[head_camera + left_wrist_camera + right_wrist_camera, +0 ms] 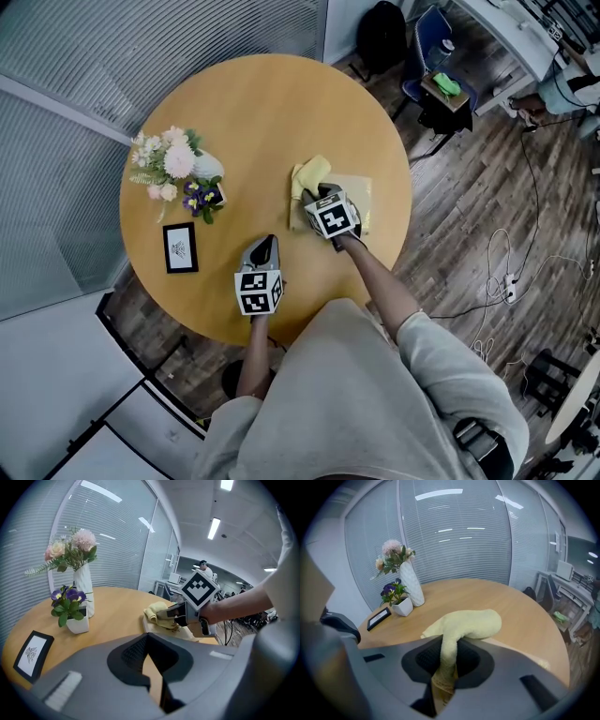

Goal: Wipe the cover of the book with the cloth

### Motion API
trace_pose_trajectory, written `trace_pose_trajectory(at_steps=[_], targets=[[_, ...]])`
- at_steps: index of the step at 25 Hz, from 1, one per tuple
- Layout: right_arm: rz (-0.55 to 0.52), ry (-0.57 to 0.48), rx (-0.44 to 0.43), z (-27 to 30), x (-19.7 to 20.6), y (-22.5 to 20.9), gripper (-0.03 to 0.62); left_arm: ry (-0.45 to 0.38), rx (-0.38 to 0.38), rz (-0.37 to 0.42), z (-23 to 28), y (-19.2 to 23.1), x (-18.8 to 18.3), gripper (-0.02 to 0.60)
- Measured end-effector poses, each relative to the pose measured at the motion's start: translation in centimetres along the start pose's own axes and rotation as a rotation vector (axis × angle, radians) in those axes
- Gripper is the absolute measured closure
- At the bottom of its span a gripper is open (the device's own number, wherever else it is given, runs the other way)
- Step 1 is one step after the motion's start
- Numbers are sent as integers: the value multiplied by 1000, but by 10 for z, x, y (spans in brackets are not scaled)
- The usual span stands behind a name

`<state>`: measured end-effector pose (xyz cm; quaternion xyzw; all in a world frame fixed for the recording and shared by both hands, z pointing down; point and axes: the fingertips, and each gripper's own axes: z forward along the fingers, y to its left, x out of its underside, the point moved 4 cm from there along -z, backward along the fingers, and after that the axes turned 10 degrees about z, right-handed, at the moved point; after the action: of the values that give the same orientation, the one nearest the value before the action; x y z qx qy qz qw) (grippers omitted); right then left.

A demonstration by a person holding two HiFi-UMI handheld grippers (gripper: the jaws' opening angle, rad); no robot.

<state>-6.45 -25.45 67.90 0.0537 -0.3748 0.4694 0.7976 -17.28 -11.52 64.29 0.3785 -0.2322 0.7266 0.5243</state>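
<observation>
A pale cream book (364, 199) lies flat on the round wooden table (253, 112), right of centre. A yellow cloth (309, 176) is bunched over the book's left end. My right gripper (322, 197) is over the book and shut on the cloth. In the right gripper view the cloth (471, 623) runs up out of the closed jaws of my right gripper (450, 641) and folds onto the book (513, 649). My left gripper (265, 247) hovers over bare table near the front edge, shut and holding nothing. The left gripper view looks past my left gripper (146, 637) at the cloth (157, 611) and book (187, 634).
A white vase of flowers (183, 164), a small pot of purple flowers (202, 197) and a black picture frame (180, 247) stand at the table's left. Beyond the far right edge are a chair (436, 80) and floor cables (506, 281).
</observation>
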Motion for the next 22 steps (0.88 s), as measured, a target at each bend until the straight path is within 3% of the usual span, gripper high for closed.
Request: trace_pose_trajectory(at_steps=[22], targets=[[89,-15,113,-46,29,-66,531,-6,95,65,26,-34,-16,576]])
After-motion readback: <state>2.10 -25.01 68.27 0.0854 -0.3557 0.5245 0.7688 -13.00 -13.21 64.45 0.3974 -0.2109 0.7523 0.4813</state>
